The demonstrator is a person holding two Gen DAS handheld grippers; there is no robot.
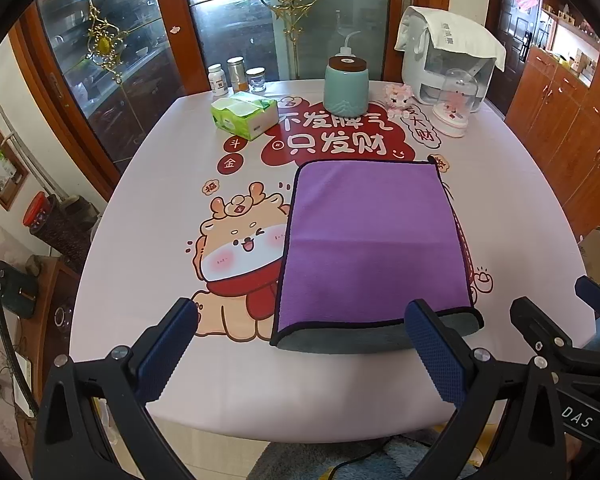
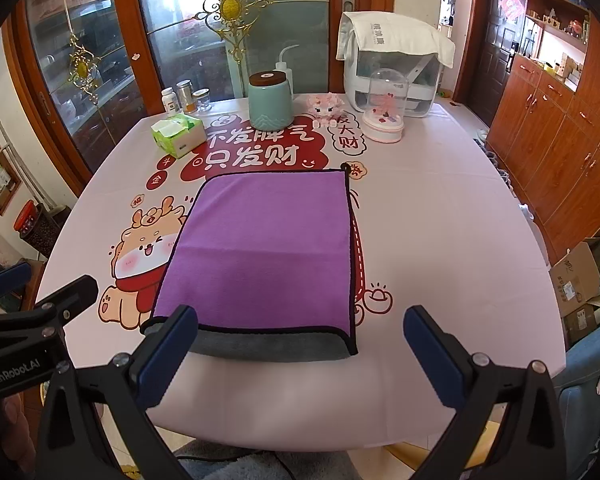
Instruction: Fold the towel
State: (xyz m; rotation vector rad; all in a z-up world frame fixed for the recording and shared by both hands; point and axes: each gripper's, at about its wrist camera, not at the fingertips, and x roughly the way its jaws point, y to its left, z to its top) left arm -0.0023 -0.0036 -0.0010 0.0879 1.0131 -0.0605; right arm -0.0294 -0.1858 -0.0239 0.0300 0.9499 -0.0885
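Note:
A purple towel (image 1: 372, 240) with a dark hem lies folded on the printed tablecloth; its grey underside shows along the near edge (image 1: 356, 338). It also shows in the right wrist view (image 2: 268, 248). My left gripper (image 1: 300, 320) is open and empty, just short of the towel's near left corner. My right gripper (image 2: 302, 326) is open and empty, just short of the near right corner. The right gripper's body shows at the right edge of the left wrist view (image 1: 560, 344).
At the table's far end stand a green tissue pack (image 1: 244, 114), a teal jar (image 1: 346, 86), several small bottles (image 1: 236, 74), a pink toy (image 1: 398, 98), a glass dome ornament (image 1: 454, 104) and a white appliance (image 1: 448, 60). Wooden cabinets (image 2: 560, 140) stand right.

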